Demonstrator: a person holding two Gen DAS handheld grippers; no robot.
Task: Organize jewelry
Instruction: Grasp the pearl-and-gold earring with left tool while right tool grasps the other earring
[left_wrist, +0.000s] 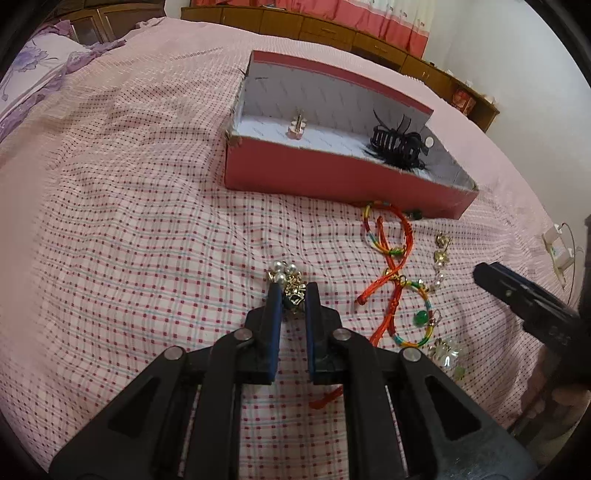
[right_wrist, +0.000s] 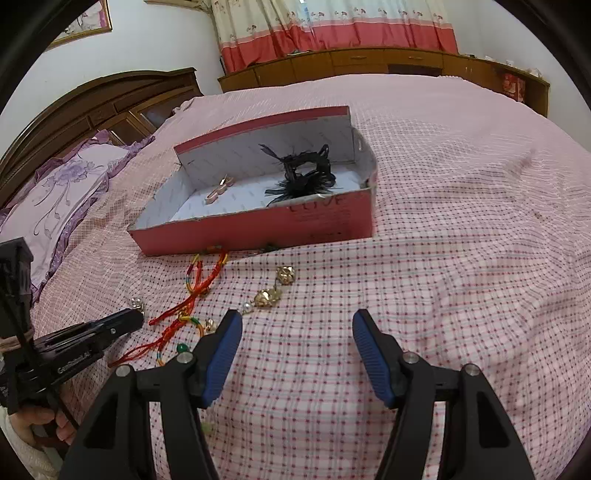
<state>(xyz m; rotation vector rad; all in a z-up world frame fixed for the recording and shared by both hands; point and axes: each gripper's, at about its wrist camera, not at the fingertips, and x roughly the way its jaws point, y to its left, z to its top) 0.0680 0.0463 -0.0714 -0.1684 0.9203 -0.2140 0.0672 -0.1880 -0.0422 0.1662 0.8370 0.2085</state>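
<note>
Left tongs (left_wrist: 291, 295) pinch pearl-and-gold ornament (left_wrist: 286, 278) on bed (left_wrist: 147, 221), near of red box (left_wrist: 332, 181). Right tongs (right_wrist: 297, 332) spread, empty. Box holds black hair claw (left_wrist: 399, 144), pink earring (left_wrist: 296, 127). Left outside: cord bracelets (left_wrist: 391, 236), gold pearl earring (right_wrist: 271, 293).

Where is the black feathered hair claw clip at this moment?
The black feathered hair claw clip lies inside the red cardboard box, at its right end in the left wrist view, apart from the small pink clip.
</note>
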